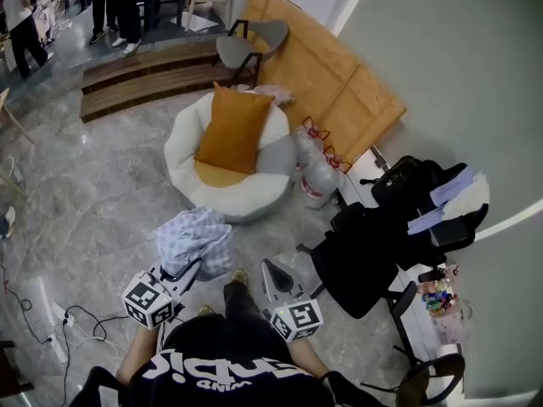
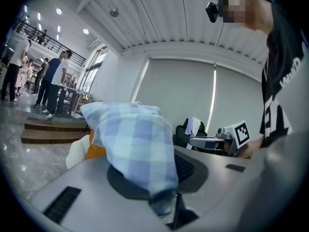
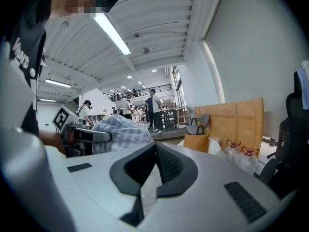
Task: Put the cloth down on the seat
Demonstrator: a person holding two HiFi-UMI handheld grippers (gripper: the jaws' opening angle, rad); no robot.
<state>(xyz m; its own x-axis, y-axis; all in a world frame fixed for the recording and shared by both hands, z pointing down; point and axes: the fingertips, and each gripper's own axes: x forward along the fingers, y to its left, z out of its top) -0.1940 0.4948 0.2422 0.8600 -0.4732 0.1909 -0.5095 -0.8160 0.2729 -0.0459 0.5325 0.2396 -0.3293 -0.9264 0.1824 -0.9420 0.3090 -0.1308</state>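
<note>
Head view: the person is standing on the grey stone floor (image 1: 85,202), holding both tools out in front, level with each other. The left gripper (image 1: 188,271) is clamping the blue checked cloth (image 1: 197,240); the fabric is bunching up above the jaws and hanging clear of the floor. The seat (image 1: 254,200), a round white pouffe, is sitting just ahead of the cloth, apart from it, and is carrying an orange cushion (image 1: 231,130) propped against its back. Two water bottles (image 1: 318,176) are standing just beside the seat's right edge.

Left gripper view: the jaws of the left gripper (image 2: 166,202) are pinching a lower fold of the cloth (image 2: 133,144), which is draping over the pads. The right gripper (image 2: 212,141) is showing beyond it.

Right gripper view: the right gripper (image 3: 154,149) is holding nothing. Its jaws appear to be meeting at the tips, though the angle is poor. The cloth (image 3: 120,132) is showing to its left.
</note>
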